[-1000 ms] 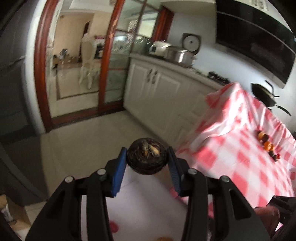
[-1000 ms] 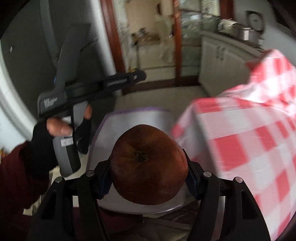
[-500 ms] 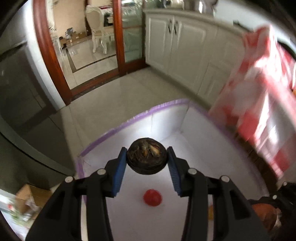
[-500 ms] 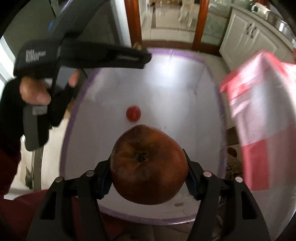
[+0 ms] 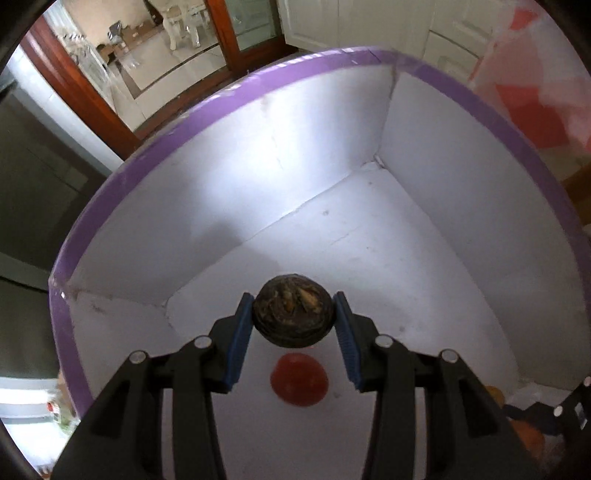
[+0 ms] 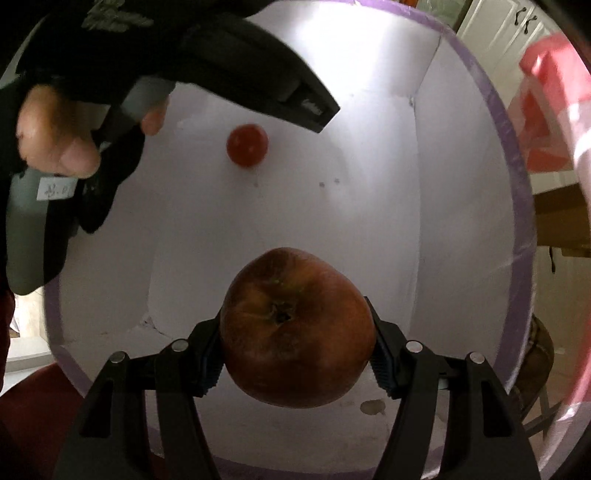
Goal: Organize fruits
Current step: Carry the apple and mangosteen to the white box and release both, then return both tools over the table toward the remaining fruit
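A small dark wrinkled round fruit point(image 5: 291, 325) sits between the blue pads of my left gripper point(image 5: 294, 315), which is shut on it above the floor of a white box with a purple rim point(image 5: 221, 99). A small red fruit point(image 5: 298, 384) lies on the box floor just below that gripper. In the right wrist view, my right gripper point(image 6: 297, 332) is shut on a large reddish-brown apple point(image 6: 295, 354), pointing straight down into the same box point(image 6: 513, 184). The red fruit point(image 6: 246, 145) lies farther in.
A gloved hand point(image 6: 55, 147) holding the left tool fills the upper left of the right wrist view. A red-and-white checked tablecloth point(image 5: 532, 110) hangs beside the box. White cabinets point(image 5: 332, 22) and a wood-framed glass door point(image 5: 74, 85) stand beyond.
Both grippers have sunk and tipped downward, from facing the kitchen and table to hanging inside the white box. Each still grips its fruit. The red fruit on the box floor looks larger and closer.
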